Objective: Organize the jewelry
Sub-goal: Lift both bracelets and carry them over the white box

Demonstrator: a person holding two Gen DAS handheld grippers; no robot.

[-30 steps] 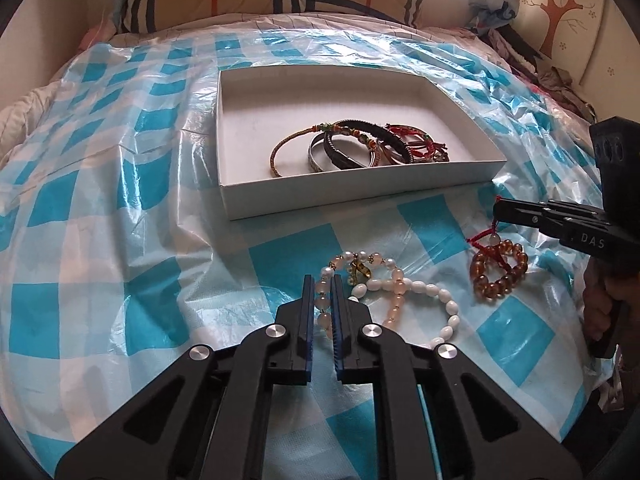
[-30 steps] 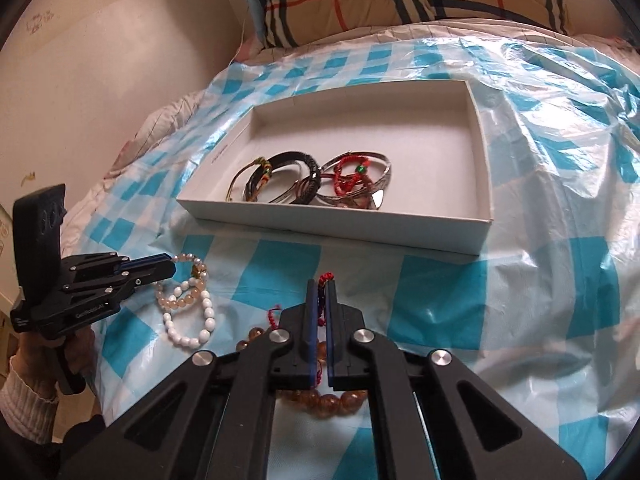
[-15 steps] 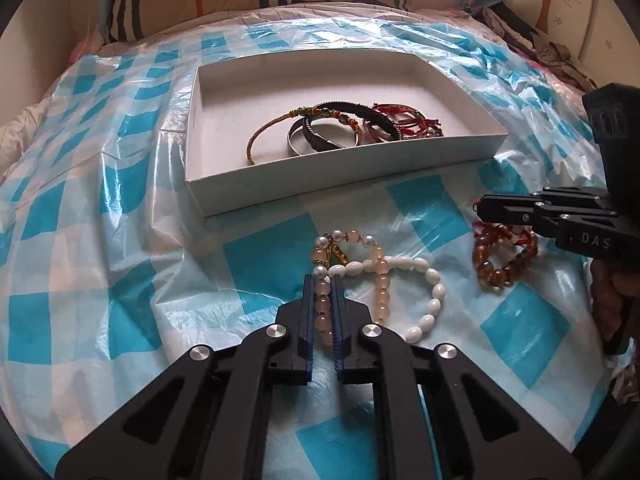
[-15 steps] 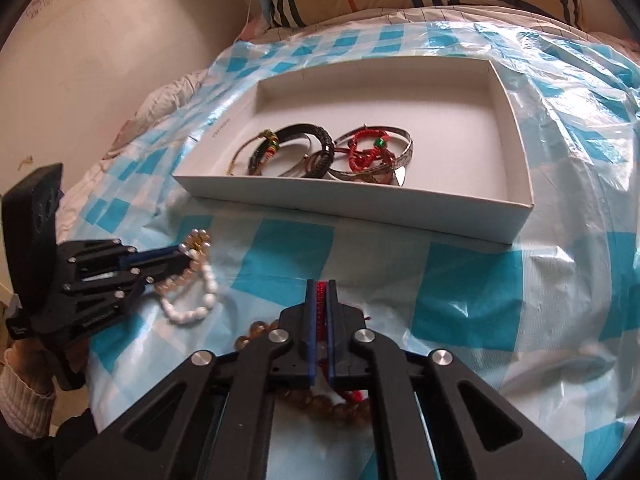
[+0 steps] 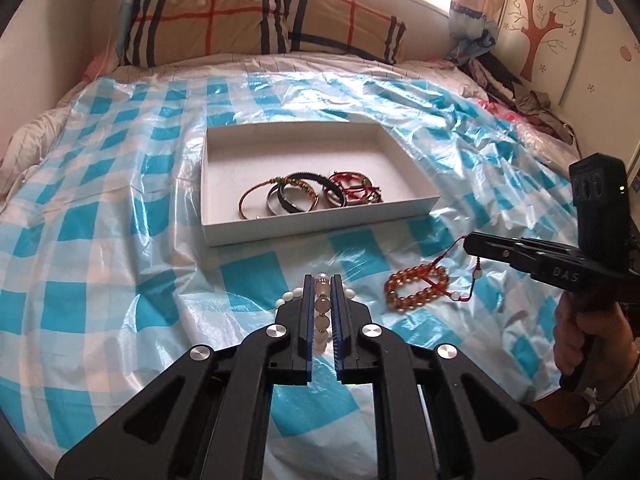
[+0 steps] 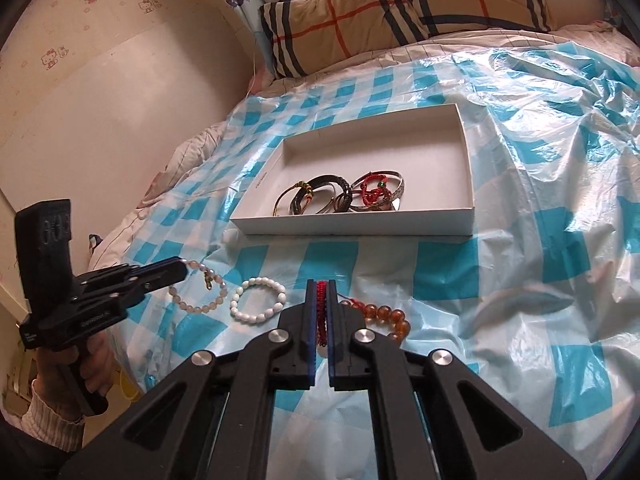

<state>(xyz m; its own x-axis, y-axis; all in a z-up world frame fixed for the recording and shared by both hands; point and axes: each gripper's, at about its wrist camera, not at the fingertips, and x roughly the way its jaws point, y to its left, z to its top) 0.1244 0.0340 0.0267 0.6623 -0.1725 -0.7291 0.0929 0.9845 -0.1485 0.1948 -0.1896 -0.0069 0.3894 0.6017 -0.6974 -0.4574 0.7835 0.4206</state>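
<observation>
My left gripper (image 5: 322,280) is shut on a pale pink bead bracelet (image 5: 322,304), which hangs from it above the sheet in the right wrist view (image 6: 196,304). My right gripper (image 6: 320,284) is shut on the red cord (image 6: 320,300) of an amber bead bracelet (image 5: 416,288), whose beads trail on the sheet (image 6: 384,316). A white bead bracelet (image 6: 260,300) lies on the sheet between them. The white box (image 5: 304,232) ahead holds several bangles and cord bracelets (image 5: 308,196).
A blue-and-white checked plastic sheet (image 5: 100,240) covers the bed. A plaid pillow (image 5: 260,20) lies at the head. Clothes are piled at the far right (image 5: 520,96). A wall (image 6: 100,100) runs along the left side.
Both grippers have risen and pulled back from the box. The pink bracelet has lifted off the sheet, away from the white one. The amber bracelet is pulled up by its red cord.
</observation>
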